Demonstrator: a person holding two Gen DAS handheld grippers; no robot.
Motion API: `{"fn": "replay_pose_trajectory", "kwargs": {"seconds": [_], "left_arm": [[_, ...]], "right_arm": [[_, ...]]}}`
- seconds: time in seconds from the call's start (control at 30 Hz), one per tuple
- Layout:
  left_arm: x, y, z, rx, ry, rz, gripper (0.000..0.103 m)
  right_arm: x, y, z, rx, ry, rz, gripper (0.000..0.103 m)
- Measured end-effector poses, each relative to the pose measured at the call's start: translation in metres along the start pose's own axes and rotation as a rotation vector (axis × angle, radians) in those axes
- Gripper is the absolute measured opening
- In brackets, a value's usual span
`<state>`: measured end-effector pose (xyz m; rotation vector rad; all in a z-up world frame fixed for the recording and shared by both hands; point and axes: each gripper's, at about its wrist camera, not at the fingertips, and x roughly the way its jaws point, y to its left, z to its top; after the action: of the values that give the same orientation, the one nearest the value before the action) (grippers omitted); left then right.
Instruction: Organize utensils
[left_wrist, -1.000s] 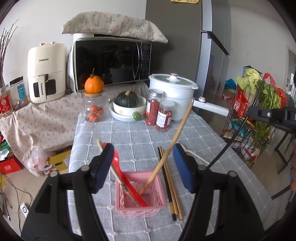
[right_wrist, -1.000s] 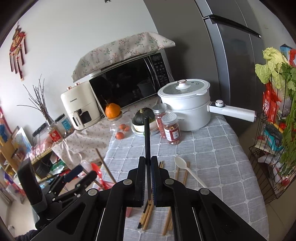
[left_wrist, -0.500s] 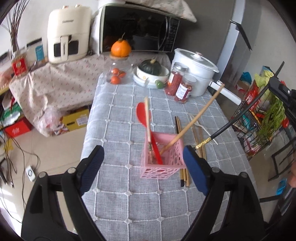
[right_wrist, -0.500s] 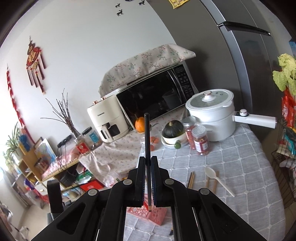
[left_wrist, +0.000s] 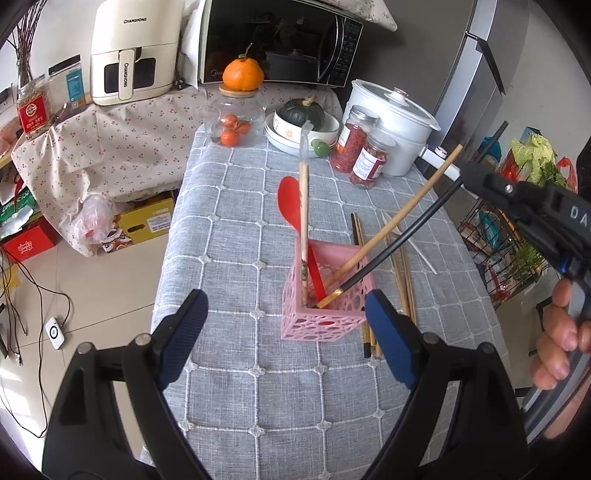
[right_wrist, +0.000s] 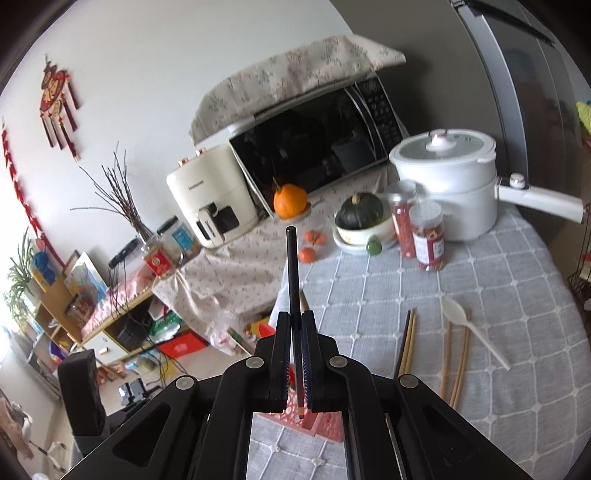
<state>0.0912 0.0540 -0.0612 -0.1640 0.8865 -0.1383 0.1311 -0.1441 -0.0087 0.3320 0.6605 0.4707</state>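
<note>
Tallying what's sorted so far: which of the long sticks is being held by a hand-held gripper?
The black chopstick with the gold tip. The right hand-held gripper clamps it, tip in the pink basket; the others lean loose or lie on the table.

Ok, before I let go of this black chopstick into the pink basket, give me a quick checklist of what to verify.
1. Right gripper clamped on the black chopstick: ok.
2. Chopstick's gold tip over the pink basket opening: ok.
3. Tip resting on the basket floor: cannot tell.
4. Left gripper open and clear of the basket: ok, jaws just widened, nothing between the pads.
5. Basket upright: ok.
6. Room inside beside the red spoon and wooden chopsticks: ok.
</note>
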Motion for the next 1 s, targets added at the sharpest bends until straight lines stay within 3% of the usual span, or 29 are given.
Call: {"fn": "replay_pose_trajectory", "kwargs": {"seconds": [0.3,0.37,0.53,0.8,1.0], "left_arm": [[0.003,-0.002,-0.003,0.001,0.014,0.003,0.087],[0.003,-0.005,-0.003,0.002,0.012,-0.001,0.087],[-0.003,-0.013,-0.002,0.018,-0.001,-0.019,0.087],[-0.016,-0.042,-0.003,0.081,-0.024,-0.073,0.087],[-0.012,-0.081,-0.012,0.178,0.011,-0.116,0.087]], "right_arm": [[0.008,-0.010,-0.005,0.027,0.039,0.000,0.012],[0.002,-0.015,-0.002,0.044,0.027,0.010,0.018],[-0.022,-0.020,0.005,0.029,-0.022,0.018,0.046],[-0.068,-0.054,0.013,0.055,-0.076,-0.017,0.069],[-0.086,-0.100,0.014,0.088,-0.039,-0.149,0.078]]}}
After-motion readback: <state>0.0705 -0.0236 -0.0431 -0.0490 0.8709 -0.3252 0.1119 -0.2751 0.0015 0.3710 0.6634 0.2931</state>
